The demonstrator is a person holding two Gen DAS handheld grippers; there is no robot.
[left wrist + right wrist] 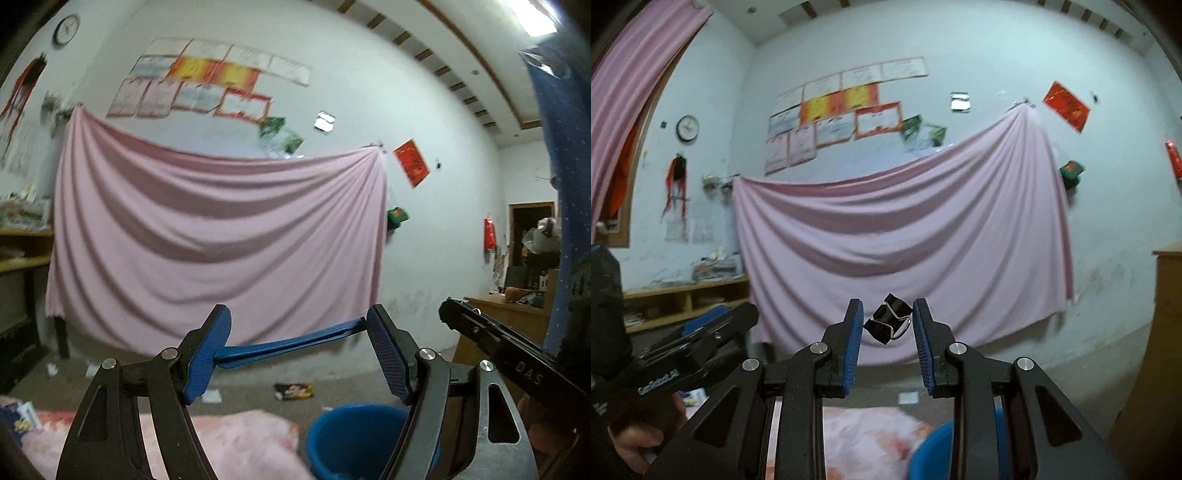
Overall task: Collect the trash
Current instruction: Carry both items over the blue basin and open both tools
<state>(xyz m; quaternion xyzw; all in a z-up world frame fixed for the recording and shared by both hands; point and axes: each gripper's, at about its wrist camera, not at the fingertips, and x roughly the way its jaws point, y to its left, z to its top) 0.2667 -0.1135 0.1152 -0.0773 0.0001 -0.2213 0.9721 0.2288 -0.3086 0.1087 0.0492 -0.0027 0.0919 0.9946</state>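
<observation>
While the left gripper (299,354) clamps a blue flat strip (291,341) crosswise between its fingers, the right gripper (888,343) pinches a black binder clip (888,321) between its fingertips. Blue bucket (354,439) below, on the floor.

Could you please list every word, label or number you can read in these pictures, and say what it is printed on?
"DAS": on the body of the right gripper, seen from the left wrist camera.
White lettering on the left gripper: too blurred to read.
Wall certificates, red poster, clock: too blurred.
</observation>
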